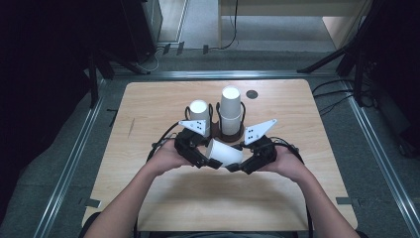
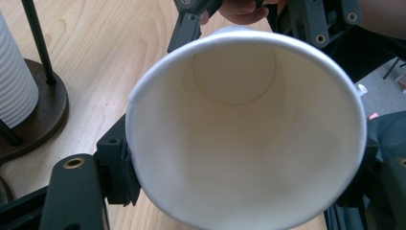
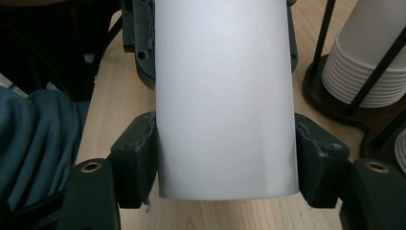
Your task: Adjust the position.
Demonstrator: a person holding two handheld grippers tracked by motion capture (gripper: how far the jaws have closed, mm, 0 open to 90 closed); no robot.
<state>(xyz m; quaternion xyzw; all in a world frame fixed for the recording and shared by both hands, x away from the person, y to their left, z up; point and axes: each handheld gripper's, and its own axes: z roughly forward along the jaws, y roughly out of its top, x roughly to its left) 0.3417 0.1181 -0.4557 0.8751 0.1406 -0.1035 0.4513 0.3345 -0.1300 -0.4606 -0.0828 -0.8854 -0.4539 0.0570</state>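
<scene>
one white paper cup [image 1: 225, 152] (inside bare) between left gripper [image 1: 205, 161] and right gripper [image 1: 237, 166]

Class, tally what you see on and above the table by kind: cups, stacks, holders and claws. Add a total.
Loose cup: 1
Cup stacks: 2, shorter stack, taller stack
Cup holder: 1
Claws: 2, left claw, right claw
Total: 6

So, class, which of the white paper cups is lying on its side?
The single white paper cup held between both grippers, nearest the person; the two stacks behind stand upright in the dark wooden holder.
</scene>
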